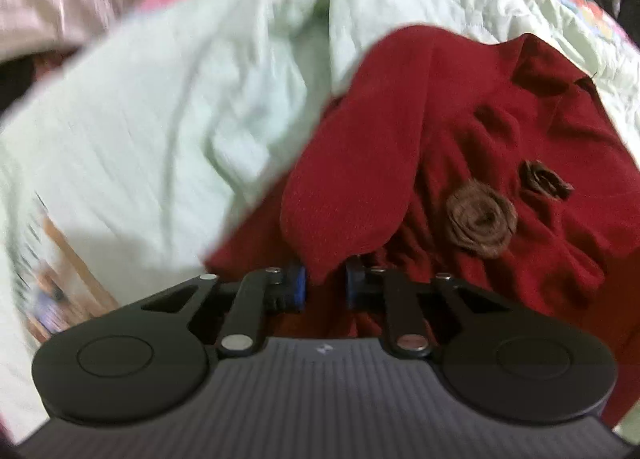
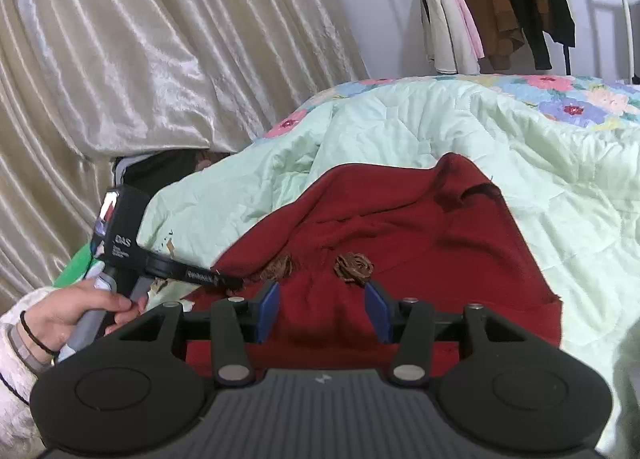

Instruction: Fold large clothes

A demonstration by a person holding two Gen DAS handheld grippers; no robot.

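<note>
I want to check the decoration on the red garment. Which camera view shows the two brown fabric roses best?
The right wrist view: both brown roses appear sharp, side by side on the red garment. The left wrist view shows them larger, but blurred.

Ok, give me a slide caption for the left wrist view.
Left gripper shut on the red garment, brown fabric roses facing up, over a pale green quilt.

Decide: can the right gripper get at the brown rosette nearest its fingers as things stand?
Probably yes. The right gripper is open over the red garment, and the rosette lies just past its fingers with nothing lying over it.
</note>
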